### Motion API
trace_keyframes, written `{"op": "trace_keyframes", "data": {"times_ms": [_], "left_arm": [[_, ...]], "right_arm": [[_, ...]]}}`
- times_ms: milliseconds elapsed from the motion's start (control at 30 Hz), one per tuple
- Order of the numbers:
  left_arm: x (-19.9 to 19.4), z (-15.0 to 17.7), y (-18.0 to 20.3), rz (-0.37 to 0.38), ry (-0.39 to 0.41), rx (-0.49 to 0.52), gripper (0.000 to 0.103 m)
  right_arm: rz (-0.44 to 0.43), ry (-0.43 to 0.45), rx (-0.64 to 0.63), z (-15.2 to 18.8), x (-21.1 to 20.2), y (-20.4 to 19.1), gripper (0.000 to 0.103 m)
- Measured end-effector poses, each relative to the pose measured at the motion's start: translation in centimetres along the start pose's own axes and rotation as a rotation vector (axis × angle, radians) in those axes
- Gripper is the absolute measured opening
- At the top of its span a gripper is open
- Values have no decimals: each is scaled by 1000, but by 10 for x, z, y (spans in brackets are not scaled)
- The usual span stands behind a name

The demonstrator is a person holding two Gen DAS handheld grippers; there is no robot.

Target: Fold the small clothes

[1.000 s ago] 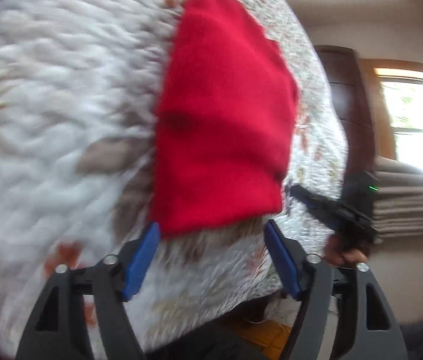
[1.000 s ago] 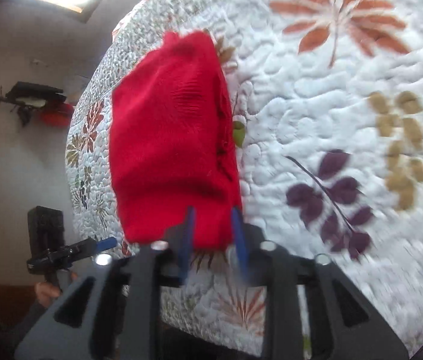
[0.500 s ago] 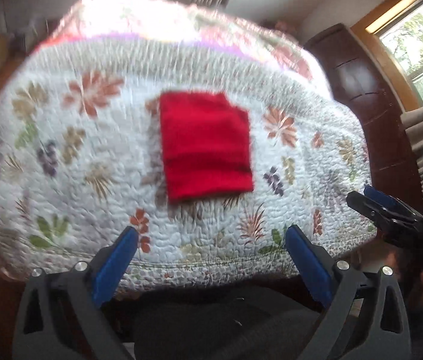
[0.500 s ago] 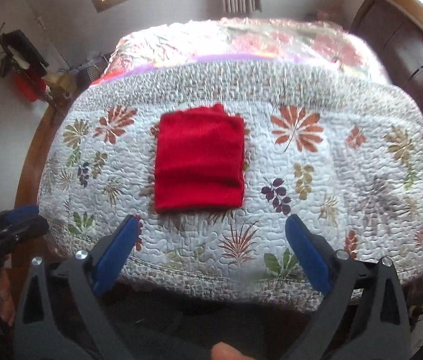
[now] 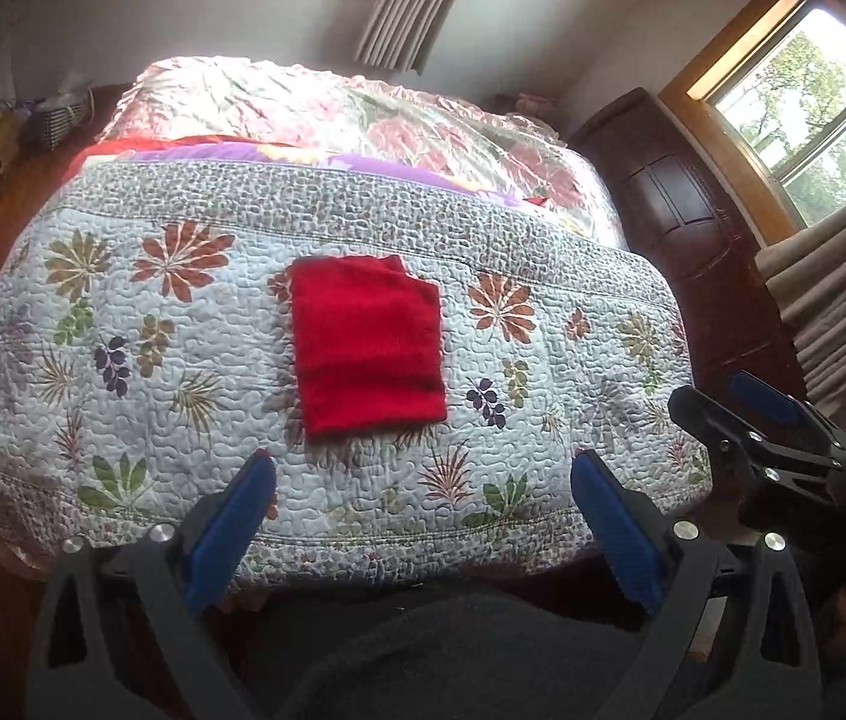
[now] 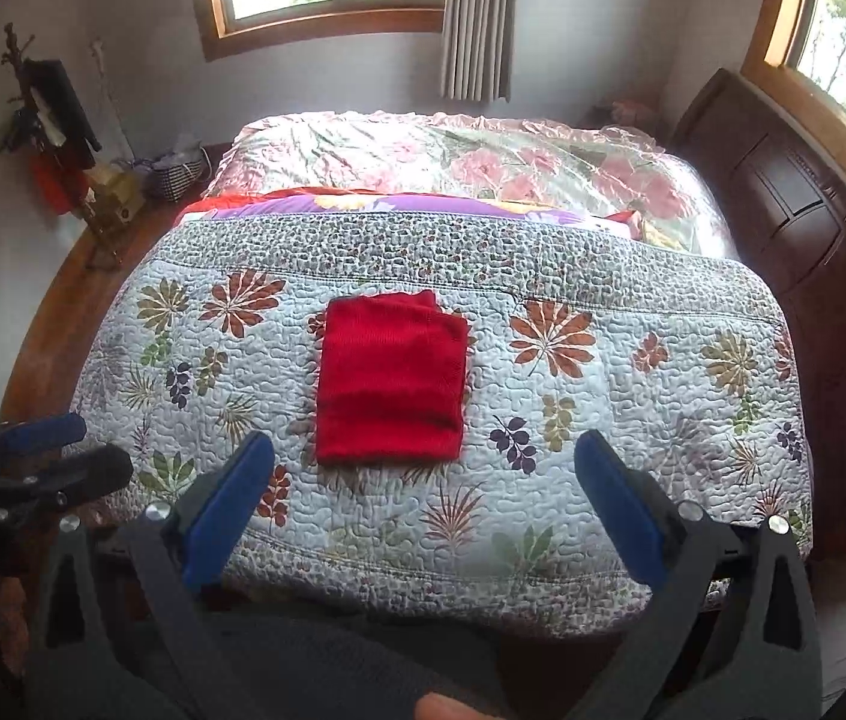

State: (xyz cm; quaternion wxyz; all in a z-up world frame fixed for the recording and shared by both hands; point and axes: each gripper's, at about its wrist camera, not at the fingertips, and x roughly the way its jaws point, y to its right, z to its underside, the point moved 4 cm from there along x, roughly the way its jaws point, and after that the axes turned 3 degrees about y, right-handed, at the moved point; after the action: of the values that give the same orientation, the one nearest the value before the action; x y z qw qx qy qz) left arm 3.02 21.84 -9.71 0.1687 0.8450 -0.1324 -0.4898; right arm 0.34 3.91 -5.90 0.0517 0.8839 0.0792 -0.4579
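Note:
A red knitted garment (image 5: 366, 345) (image 6: 393, 378) lies folded into a neat rectangle in the middle of the floral quilt (image 5: 123, 330) (image 6: 633, 396) on the bed. My left gripper (image 5: 423, 480) is held back from the bed's near edge, open, with nothing between its blue pads. My right gripper (image 6: 423, 468) is likewise open and empty, well short of the garment. Each gripper shows in the other's view: the right gripper (image 5: 747, 414) at the right edge, the left gripper (image 6: 33, 456) at the left edge.
A dark wooden headboard (image 6: 813, 222) stands along the bed's right side. A pink flowered cover (image 6: 453, 162) lies on the far half of the bed. Baskets and a stand with hanging items (image 6: 57, 120) sit at the left wall. Dark trousers (image 6: 303, 660) fill the bottom of both views.
Both grippers have pulled back and up from the garment's near edge to well off the bed. The right gripper has gone from nearly shut at the garment to wide open.

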Motion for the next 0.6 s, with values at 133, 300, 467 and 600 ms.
{"op": "trace_keyframes", "data": {"times_ms": [133, 300, 467, 600], "left_arm": [[0, 3, 1, 1, -5, 3, 99], [0, 8, -3, -16, -15, -3, 99], [-5, 8, -6, -20, -5, -4, 99], [-6, 9, -7, -22, 1, -6, 99]], "right_arm": [[11, -6, -7, 4, -3, -2, 100], [28, -8, -7, 6, -4, -4, 100], [20, 4, -10, 7, -7, -9, 100], [11, 2, -17, 8, -6, -14, 100]]}}
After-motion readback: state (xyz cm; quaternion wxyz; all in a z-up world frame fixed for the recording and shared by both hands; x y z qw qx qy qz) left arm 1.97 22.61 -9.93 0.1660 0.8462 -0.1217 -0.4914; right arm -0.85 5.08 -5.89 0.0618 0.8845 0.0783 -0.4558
